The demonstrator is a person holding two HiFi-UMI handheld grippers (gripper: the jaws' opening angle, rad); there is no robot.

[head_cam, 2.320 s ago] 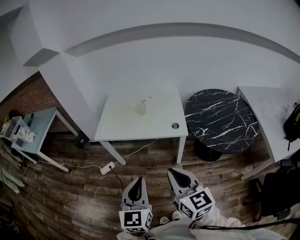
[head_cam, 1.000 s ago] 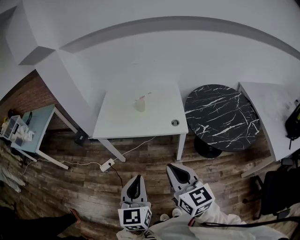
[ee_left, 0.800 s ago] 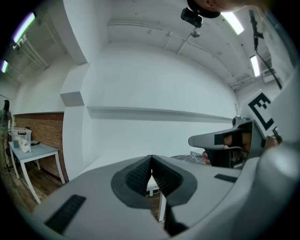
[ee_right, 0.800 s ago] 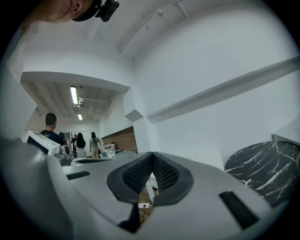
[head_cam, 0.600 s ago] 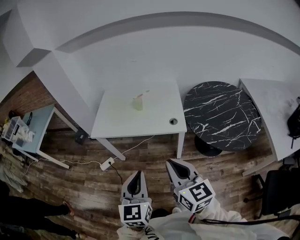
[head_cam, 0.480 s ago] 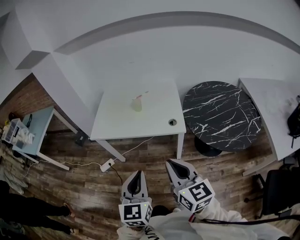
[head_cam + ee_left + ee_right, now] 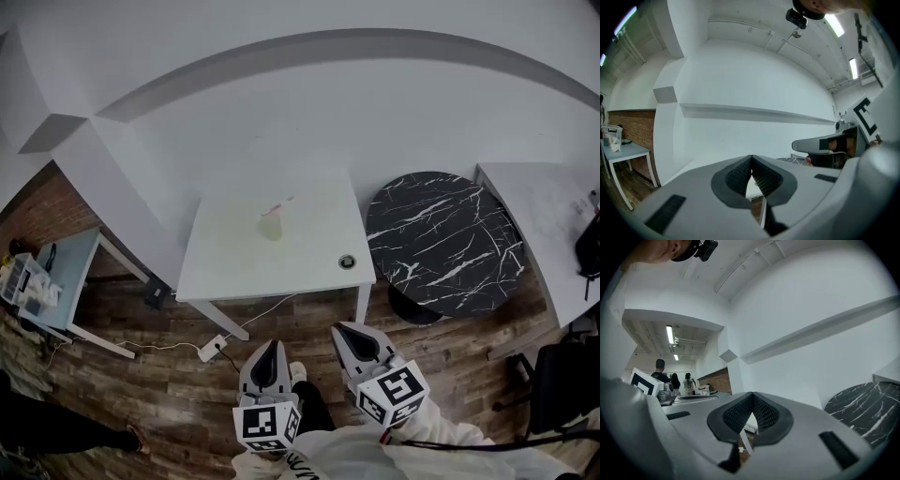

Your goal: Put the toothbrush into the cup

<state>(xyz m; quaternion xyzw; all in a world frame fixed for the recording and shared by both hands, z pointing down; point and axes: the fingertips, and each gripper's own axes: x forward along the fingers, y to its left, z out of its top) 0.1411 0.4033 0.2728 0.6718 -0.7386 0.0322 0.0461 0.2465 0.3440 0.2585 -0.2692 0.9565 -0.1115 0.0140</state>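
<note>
Well beyond left gripper [image 7: 271, 349], cup [image 7: 271, 227].

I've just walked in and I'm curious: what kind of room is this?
Probably an office or lab-style workroom. A plain white desk with a cable hole stands by a bare wall, a round black marble table beside it, a power strip on the wood-plank floor.
</note>
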